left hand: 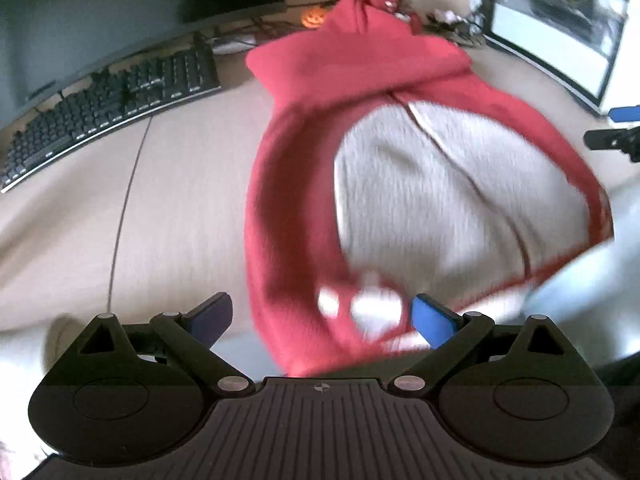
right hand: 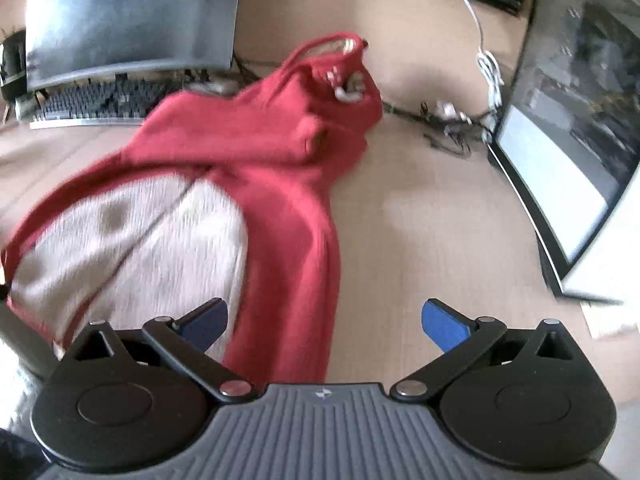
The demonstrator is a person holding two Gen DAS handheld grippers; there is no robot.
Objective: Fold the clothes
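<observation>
Wood desk [right hand: 420,220]: keyboard [left hand: 112,108], monitors, red hoodie [left hand: 360,80]; left gripper [left hand: 320,318], right gripper [right hand: 324,322] spread, empty.

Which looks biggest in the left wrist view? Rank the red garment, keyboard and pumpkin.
1. red garment, though it lies nearest the camera
2. keyboard
3. pumpkin, smallest, but farthest away

red hooded garment [left hand: 304,184], opened, cream lining up

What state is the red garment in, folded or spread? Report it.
Partly spread, not neatly folded: the red garment lies open on the desk, pale lining exposed, top end bunched.
</observation>
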